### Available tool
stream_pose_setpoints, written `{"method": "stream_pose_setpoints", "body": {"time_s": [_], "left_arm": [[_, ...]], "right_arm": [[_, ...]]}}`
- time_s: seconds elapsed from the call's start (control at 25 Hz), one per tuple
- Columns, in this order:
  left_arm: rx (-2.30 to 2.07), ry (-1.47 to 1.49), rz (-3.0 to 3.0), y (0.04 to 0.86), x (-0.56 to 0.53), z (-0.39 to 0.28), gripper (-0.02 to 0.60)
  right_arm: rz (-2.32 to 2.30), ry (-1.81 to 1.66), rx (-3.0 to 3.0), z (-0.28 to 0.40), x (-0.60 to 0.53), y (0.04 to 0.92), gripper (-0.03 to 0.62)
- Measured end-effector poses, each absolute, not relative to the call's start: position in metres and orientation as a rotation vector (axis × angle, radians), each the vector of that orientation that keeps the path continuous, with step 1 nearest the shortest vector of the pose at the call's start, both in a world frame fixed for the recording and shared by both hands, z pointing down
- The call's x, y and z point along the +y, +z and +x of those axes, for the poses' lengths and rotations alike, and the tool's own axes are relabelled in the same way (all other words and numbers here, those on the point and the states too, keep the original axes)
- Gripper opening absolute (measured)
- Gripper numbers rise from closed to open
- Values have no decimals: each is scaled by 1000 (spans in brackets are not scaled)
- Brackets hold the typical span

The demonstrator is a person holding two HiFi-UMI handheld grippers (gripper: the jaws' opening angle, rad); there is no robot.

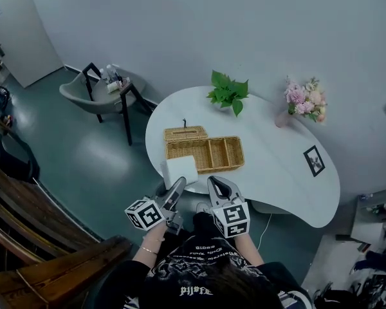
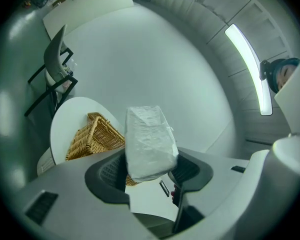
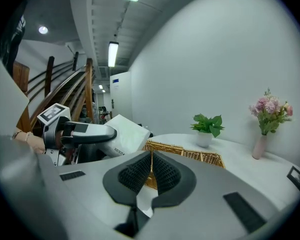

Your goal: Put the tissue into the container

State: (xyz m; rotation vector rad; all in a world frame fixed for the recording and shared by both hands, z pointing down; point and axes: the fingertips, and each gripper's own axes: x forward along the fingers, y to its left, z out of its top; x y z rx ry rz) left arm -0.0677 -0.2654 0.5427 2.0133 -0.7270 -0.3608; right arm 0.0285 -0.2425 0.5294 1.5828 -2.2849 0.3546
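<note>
The left tongs (image 1: 179, 183) are clamped on the tissue pack (image 1: 181, 170), which sticks out ahead of them and hangs just short of the wicker container's (image 1: 239, 157) near-left corner, at the worktop (image 1: 276, 172) edge. The container lies directly ahead, its length running crosswise, so the pack likely only has to clear the near wall. The right tongs (image 1: 213, 184) are pressed together and empty, just short of the container's near wall.

white table (image 1: 276, 172) bears a wicker basket (image 1: 212, 165), potted plant (image 1: 228, 94), flower vase (image 1: 283, 118), photo frame (image 1: 314, 160).
</note>
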Motion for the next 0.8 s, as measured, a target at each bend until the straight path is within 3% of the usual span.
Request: {"method": "stream_pose_setpoints", "body": {"time_s": [0.48, 0.8], "left_arm": [[-782, -309, 1947, 552, -307, -31, 253], [-793, -293, 1944, 558, -324, -18, 253]], "right_arm": [[1448, 382, -2322, 57, -291, 537, 29], [1317, 468, -2356, 54, -310, 551, 86]]}}
